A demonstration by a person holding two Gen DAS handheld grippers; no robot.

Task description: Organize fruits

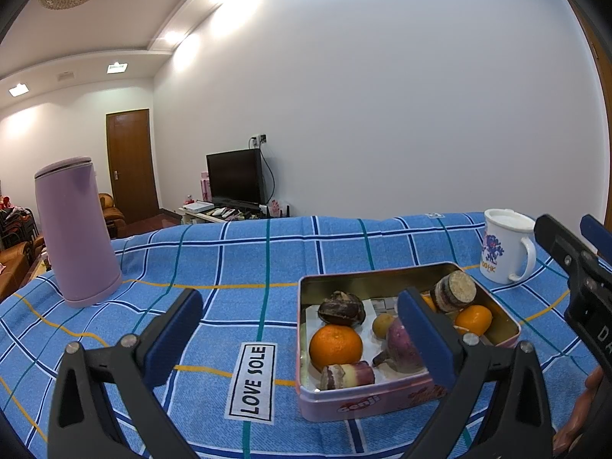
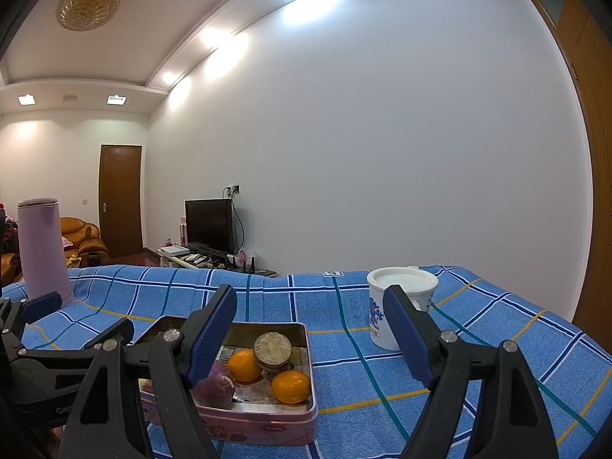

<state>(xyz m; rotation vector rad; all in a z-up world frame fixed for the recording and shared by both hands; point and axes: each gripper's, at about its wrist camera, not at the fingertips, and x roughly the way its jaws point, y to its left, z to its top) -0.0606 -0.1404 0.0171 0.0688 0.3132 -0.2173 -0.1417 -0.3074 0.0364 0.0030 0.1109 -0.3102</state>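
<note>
Both grippers are hovering with jaws apart and empty: the left gripper (image 1: 302, 334) is flanking the pink tin's (image 1: 367, 401) near left corner, oranges (image 1: 336, 347) inside, while the tin is lying left of the right gripper (image 2: 310, 329).

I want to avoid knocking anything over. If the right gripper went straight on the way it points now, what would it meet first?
Probably nothing at first. The right gripper is open over bare blue checked cloth, between the pink tin and the white mug. The mug stands nearest its right finger, though depth is unclear.
</note>
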